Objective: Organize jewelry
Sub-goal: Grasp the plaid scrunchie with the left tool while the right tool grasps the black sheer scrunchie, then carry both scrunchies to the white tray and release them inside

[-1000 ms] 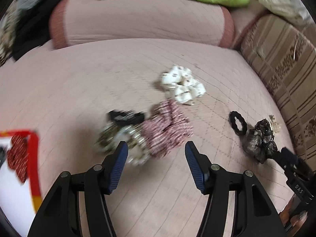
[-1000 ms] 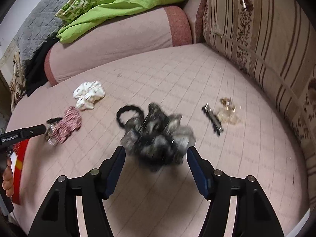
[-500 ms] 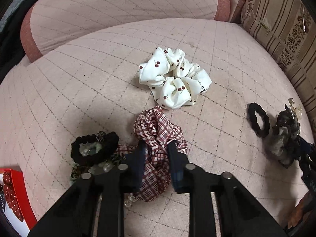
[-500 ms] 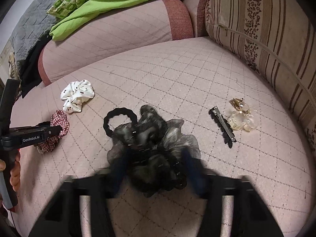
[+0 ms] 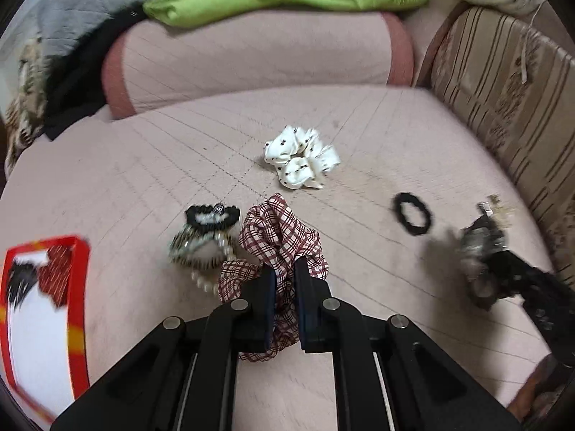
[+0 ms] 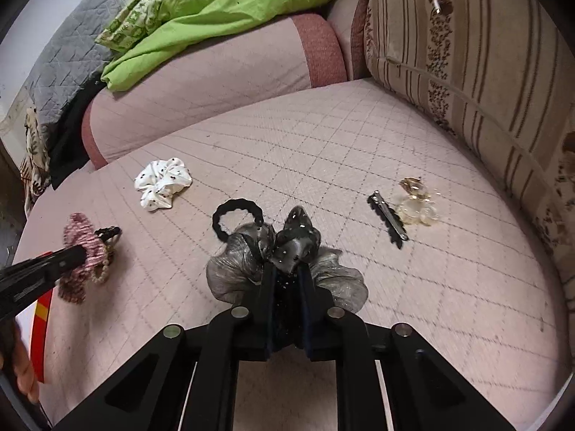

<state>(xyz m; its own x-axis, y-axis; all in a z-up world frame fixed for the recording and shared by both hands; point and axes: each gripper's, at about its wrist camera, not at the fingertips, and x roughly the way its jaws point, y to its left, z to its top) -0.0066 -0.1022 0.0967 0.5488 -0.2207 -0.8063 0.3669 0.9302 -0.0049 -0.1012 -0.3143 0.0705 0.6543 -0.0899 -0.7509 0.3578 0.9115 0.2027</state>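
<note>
My left gripper point(image 5: 285, 269) has its jaws closing, pads pressed on a red plaid scrunchie point(image 5: 276, 230), which hangs a little above the pink sofa seat point(image 5: 143, 179). My right gripper point(image 6: 285, 269) is also closing, and it pinches a sheer grey-black scrunchie point(image 6: 237, 265) low over the seat. A white dotted scrunchie point(image 5: 302, 161), a black hair tie point(image 5: 412, 213) and a striped scrunchie with pearls point(image 5: 201, 244) lie loose. In the right wrist view, a black hair clip point(image 6: 388, 219) and a clear claw clip point(image 6: 417, 204) sit to the right. A red-rimmed box point(image 5: 81, 287) at the left holds a red and a black piece.
A pink bolster point(image 6: 215, 82) with a green cloth point(image 6: 233, 3) on it borders the seat at the back. A striped cushion point(image 6: 467, 54) walls the right side. Grey and black fabrics point(image 5: 72, 54) pile at the back left. A hand point(image 6: 21, 370) shows at the lower left.
Both grippers went from wide open to clamped. The left closed on the plaid scrunchie and drew back with it, towards the red box. The right closed on the grey-black scrunchie.
</note>
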